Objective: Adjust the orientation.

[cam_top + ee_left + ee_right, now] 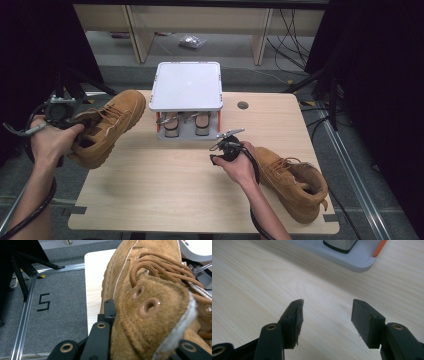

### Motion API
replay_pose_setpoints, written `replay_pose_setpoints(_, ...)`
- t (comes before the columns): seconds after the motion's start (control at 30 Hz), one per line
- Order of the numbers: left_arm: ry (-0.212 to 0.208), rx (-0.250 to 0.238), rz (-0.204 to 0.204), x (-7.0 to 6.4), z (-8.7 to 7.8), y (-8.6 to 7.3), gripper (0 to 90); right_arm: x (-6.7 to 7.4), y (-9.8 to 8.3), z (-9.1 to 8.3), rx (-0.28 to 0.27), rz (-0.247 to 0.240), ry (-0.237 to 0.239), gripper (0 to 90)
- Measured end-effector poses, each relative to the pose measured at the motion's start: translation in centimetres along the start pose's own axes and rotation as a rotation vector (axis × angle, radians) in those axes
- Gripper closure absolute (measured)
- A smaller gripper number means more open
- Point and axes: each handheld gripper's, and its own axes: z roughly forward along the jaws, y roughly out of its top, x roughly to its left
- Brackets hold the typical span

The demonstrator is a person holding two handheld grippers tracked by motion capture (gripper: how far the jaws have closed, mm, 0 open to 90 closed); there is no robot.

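A tan suede lace-up boot [107,125] hangs tilted over the table's left edge, toe toward the white stand. My left gripper [80,122] is shut on its collar flap beside the top eyelets [150,306]. In the left gripper view my left gripper [150,327] has one black jaw on each side of that flap. A second tan boot [295,182] lies on the table at the front right, behind my right hand. My right gripper [226,142] hovers low over bare wood in front of the stand. In the right gripper view my right gripper [327,312] is open, with nothing between its jaws.
A white two-level stand [186,87] with orange trim sits at the back centre of the wooden table [175,190], with metal parts under its top. A cable hole [243,105] lies to its right. Black tripod legs [20,272] and a floor rail stand left of the table.
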Motion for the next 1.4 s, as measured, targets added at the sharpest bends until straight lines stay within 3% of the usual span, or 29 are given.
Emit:
replay_pose_setpoints(0.27,0.004,-0.011,-0.003,-0.1,0.0,0.8,86.9,0.1,0.0,0.0,0.002,0.014,0.004,43.4)
replay_pose_setpoints(0.73,-0.003,-0.031,-0.006,-0.4,0.2,2.4,87.0,-0.1,-0.1,0.0,0.003,-0.002,-0.016,43.4)
replay_pose_setpoints(0.87,-0.006,-0.033,-0.005,-0.5,0.2,2.7,86.9,0.0,-0.1,0.0,0.002,0.002,0.003,43.4)
replay_pose_setpoints(1.4,-0.006,-0.056,-0.009,-0.8,0.1,4.1,87.0,0.1,0.0,0.0,0.000,-0.001,0.002,43.4)
